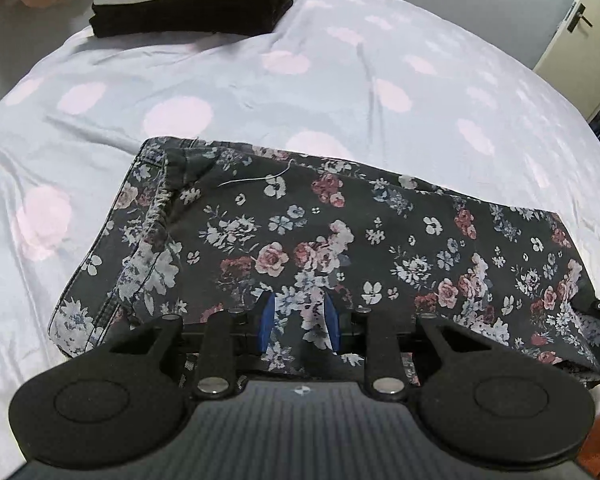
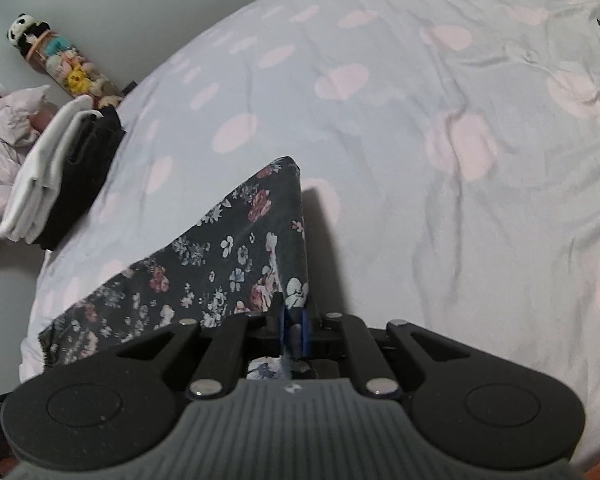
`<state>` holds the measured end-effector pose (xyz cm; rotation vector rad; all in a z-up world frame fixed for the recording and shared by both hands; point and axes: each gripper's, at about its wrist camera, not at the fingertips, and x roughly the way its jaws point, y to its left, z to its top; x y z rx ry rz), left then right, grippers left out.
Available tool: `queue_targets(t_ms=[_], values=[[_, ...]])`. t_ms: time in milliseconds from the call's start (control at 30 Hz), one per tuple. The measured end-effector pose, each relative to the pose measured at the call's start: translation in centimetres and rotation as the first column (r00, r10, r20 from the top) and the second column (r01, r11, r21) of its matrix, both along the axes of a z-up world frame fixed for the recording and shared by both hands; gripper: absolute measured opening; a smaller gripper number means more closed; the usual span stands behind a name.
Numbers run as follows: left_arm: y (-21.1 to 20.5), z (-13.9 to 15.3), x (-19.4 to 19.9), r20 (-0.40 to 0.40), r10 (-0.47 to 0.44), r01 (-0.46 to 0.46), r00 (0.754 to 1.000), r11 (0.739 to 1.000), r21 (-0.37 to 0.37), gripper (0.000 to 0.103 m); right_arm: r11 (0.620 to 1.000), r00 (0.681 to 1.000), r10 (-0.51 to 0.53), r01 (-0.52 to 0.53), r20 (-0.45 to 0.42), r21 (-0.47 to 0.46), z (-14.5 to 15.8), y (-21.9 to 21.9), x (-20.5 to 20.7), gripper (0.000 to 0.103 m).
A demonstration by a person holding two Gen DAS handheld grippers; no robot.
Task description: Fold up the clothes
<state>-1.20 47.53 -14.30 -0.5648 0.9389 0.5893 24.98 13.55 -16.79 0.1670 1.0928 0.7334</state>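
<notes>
Main risk from here: my 2 grips aren't equal. My right gripper [image 2: 294, 330] is pinched tight on the near edge of the floral garment [image 1: 320, 240], blue pads almost touching with cloth between them. My left gripper [image 1: 299, 322] has its jaws at a narrow gap with a flap of the same near edge sitting between the pads; I can't tell if that flap is actually clamped or just lying there. If it's loose, any lift pulls only the right side, and the fold goes skewed or the layer slides off.

2nd risk: the cloth looks thin and limp, so a fast pull would likely drag the bottom layer along the bedsheet [image 1: 260, 92] and undo the alignment. A loose white thread [image 1: 256, 179] on top could snag a pad.

Garment itself: dark fabric with pink, red and white flowers, already folded to a rough rectangle, elastic waistband [image 1: 160, 204] bunched at its left end. It lies on the near part of the bedsheet, well apart from the stack of folded clothes [image 1: 192, 4] at the far side. In the right wrist view 1 corner peaks up off the sheet.
</notes>
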Motion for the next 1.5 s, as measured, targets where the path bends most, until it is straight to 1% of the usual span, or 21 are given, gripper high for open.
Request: queue_targets(t_ms=[67, 133, 167, 233, 300, 400, 467, 567, 600, 667, 833, 900, 967, 1067, 1133, 1267, 1400, 1500], values=[[0.2, -0.1, -0.1, -0.002, 0.008, -0.008, 1.0, 1.0, -0.004, 0.031, 1.0, 1.0, -0.007, 0.006, -0.014, -0.014, -0.3, 0.3, 0.3, 0.013], [0.3, -0.2, -0.1, 0.001, 0.009, -0.009, 1.0, 1.0, -0.005, 0.031, 1.0, 1.0, -0.012, 0.011, -0.026, -0.028, -0.6, 0.2, 0.5, 0.023], [0.3, -0.2, -0.1, 0.004, 0.008, -0.008, 1.0, 1.0, -0.004, 0.031, 0.999, 0.999, -0.017, 0.016, -0.033, -0.029, -0.7, 0.1, 0.7, 0.024], [0.5, -0.2, -0.2, 0.013, 0.009, -0.009, 1.0, 1.0, -0.005, 0.031, 1.0, 0.999, -0.02, 0.019, -0.046, -0.025, -0.6, -0.1, 1.2, 0.034], [0.9, -0.2, -0.2, 0.028, 0.01, -0.01, 1.0, 1.0, -0.008, 0.031, 1.0, 0.999, -0.013, 0.013, -0.043, -0.019, -0.3, -0.2, 1.7, 0.041], [1.8, 0.0, -0.8, 0.077, 0.028, -0.026, 0.997, 0.999, -0.03, 0.031, 0.999, 1.0, 0.008, -0.009, -0.009, -0.038, 0.2, 0.2, 2.2, 0.044], [2.4, 0.1, -0.8, 0.109, 0.032, -0.028, 0.994, 0.999, -0.038, 0.031, 0.999, 1.0, 0.025, -0.024, 0.013, -0.044, 0.6, 0.3, 2.5, 0.044], [3.2, 0.2, -0.5, 0.151, 0.03, -0.023, 0.988, 0.999, -0.045, 0.031, 0.999, 0.999, 0.037, -0.037, 0.003, -0.027, 0.1, 0.1, 2.6, 0.045], [3.2, 0.3, -0.2, 0.16, 0.018, -0.012, 0.987, 0.999, -0.04, 0.031, 0.999, 0.999, 0.035, -0.035, -0.002, -0.018, -0.2, 0.0, 2.6, 0.045], [2.8, 0.5, 1.2, 0.164, -0.036, 0.038, 0.986, 0.999, -0.014, 0.031, 1.0, 1.0, 0.02, -0.02, -0.001, 0.001, -0.5, 0.1, 2.5, 0.045], [1.3, -0.5, 5.5, 0.126, -0.121, 0.121, 0.985, 0.993, 0.005, 0.031, 0.999, 0.999, -0.01, 0.008, 0.031, 0.05, -0.6, 0.5, 2.6, 0.044], [0.6, -1.0, 7.3, 0.109, -0.153, 0.153, 0.982, 0.988, 0.01, 0.03, 0.999, 0.999, -0.006, 0.004, 0.04, 0.046, -0.8, 0.8, 2.7, 0.044], [0.0, -1.5, 9.1, 0.091, -0.184, 0.183, 0.979, 0.983, 0.014, 0.027, 0.999, 0.999, -0.014, 0.012, 0.04, 0.047, -1.0, 0.9, 2.9, 0.044], [-0.8, -2.4, 11.0, 0.067, -0.212, 0.21, 0.975, 0.977, 0.043, 0.025, 0.998, 0.999, -0.031, 0.029, 0.037, 0.057, -1.3, 0.9, 3.5, 0.038], [-1.0, -2.9, 11.6, 0.057, -0.21, 0.207, 0.976, 0.977, 0.06, 0.025, 0.997, 0.999, -0.043, 0.042, 0.027, 0.068, -1.6, 0.9, 4.0, 0.035], [-1.2, -3.8, 12.5, 0.042, -0.191, 0.187, 0.981, 0.978, 0.092, 0.021, 0.994, 0.998, -0.055, 0.056, -0.014, 0.089, -2.4, 1.5, 5.1, 0.034], [-1.6, -4.3, 13.1, 0.026, -0.185, 0.18, 0.982, 0.975, 0.133, 0.02, 0.995, 0.999, -0.027, 0.031, -0.044, 0.092, -3.3, 2.4, 5.6, 0.034], [-2.1, -4.4, 13.1, 0.019, -0.186, 0.181, 0.982, 0.97, 0.16, 0.02, 0.996, 0.999, -0.008, 0.012, -0.04, 0.089, -3.8, 3.4, 5.9, 0.034]])
